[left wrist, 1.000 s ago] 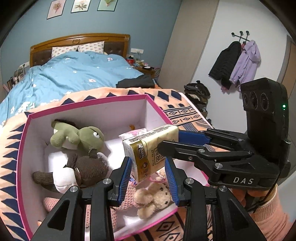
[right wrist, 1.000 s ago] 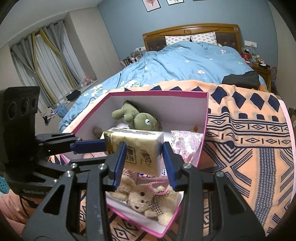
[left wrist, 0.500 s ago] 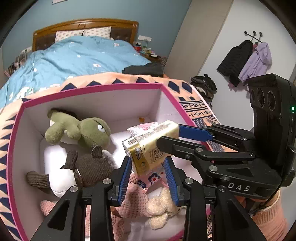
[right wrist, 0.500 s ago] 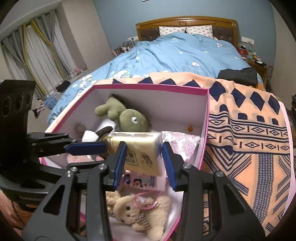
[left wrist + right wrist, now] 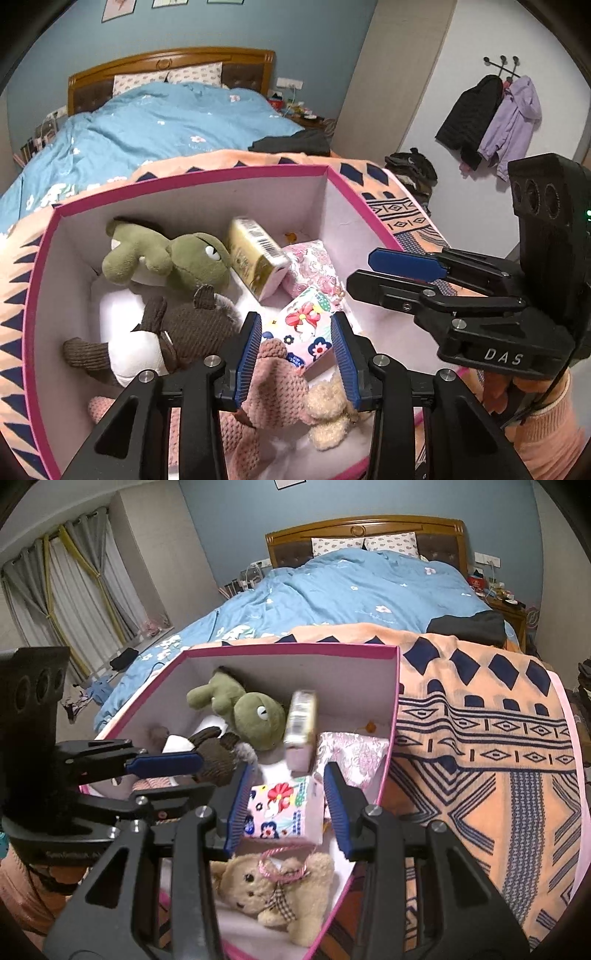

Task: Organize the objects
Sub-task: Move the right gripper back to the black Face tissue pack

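A yellow tissue pack (image 5: 255,256) lies tilted in the pink-rimmed box (image 5: 192,173), between the green turtle plush (image 5: 166,254) and a pink patterned pack (image 5: 314,264); it looks blurred in the right wrist view (image 5: 301,729). My left gripper (image 5: 297,360) is open and empty above a floral pack (image 5: 308,326). My right gripper (image 5: 288,808) is open and empty above the same floral pack (image 5: 282,808). Each gripper shows in the other's view, the right one (image 5: 402,266) and the left one (image 5: 166,766).
The box (image 5: 295,651) also holds a brown plush (image 5: 177,332), a pink knit plush (image 5: 273,380) and a beige bear (image 5: 273,886). It sits on an orange patterned blanket (image 5: 480,738) on a bed with a blue duvet (image 5: 351,590). Coats (image 5: 491,122) hang on the wall.
Both grippers opened and let go of the yellow tissue pack. The pack dropped into the box beside the turtle plush. Both grippers drew back slightly.
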